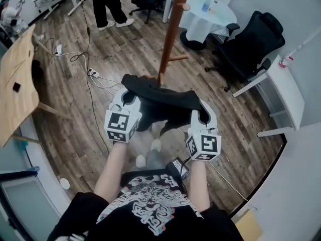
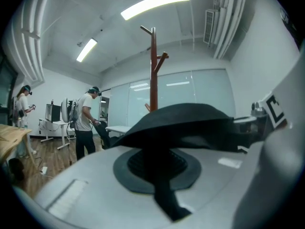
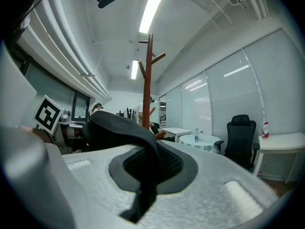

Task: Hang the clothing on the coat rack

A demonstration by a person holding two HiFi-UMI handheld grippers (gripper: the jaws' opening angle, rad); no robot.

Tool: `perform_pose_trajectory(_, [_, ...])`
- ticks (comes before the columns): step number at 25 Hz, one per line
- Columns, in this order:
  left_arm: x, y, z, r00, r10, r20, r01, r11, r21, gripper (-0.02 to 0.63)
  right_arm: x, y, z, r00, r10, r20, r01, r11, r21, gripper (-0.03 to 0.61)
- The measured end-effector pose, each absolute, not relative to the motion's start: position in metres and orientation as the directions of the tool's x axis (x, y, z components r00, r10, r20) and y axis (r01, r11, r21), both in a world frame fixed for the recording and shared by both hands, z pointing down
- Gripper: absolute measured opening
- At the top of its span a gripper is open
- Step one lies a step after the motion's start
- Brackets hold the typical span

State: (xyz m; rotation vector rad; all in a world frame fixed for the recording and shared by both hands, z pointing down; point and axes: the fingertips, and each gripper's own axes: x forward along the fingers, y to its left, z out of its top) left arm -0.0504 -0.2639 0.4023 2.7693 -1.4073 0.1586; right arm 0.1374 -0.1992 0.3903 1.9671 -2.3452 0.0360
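A black garment (image 1: 159, 100) hangs stretched between my two grippers, just in front of the brown wooden coat rack (image 1: 173, 31). My left gripper (image 1: 129, 100) is shut on the garment's left edge, and the cloth (image 2: 183, 123) drapes over its jaws. My right gripper (image 1: 199, 113) is shut on the right edge, with the cloth (image 3: 121, 130) pinched between the pads. The rack's pole (image 2: 153, 70) rises with bare pegs behind the garment, and it shows as the rack (image 3: 147, 78) in the right gripper view too.
A black office chair (image 1: 251, 46) and a white round table (image 1: 208, 11) stand at the right. A wooden table (image 1: 17, 82) is at the left. Cables and a power strip (image 1: 93, 73) lie on the wood floor. A person (image 1: 108, 4) stands at the back.
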Motion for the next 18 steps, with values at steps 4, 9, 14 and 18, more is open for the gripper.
perform_pose_trajectory(4, [-0.050,-0.282,0.411,0.573,-0.812,0.113,-0.816,-0.578,-0.020,-0.002,0.140,-0.219,0.398,-0.190,-0.978,0.084,-0.981,0.192,0.019,0.009])
perform_pose_trajectory(9, [-0.049,-0.302,0.423,0.560,-0.818,0.132,-0.824,-0.567,-0.019,-0.002,0.143,-0.242,0.413,-0.199,-0.975,0.096,-0.980,0.200,0.003,0.009])
perform_pose_trajectory(14, [-0.047,-0.325,0.439,0.550,-0.820,0.158,-0.830,-0.558,-0.003,-0.002,0.145,-0.264,0.426,-0.211,-0.969,0.125,-0.977,0.213,0.001,0.009])
perform_pose_trajectory(18, [-0.042,-0.341,0.449,0.542,-0.821,0.181,-0.835,-0.550,0.007,-0.002,0.151,-0.281,0.435,-0.220,-0.965,0.144,-0.975,0.222,0.001,0.009])
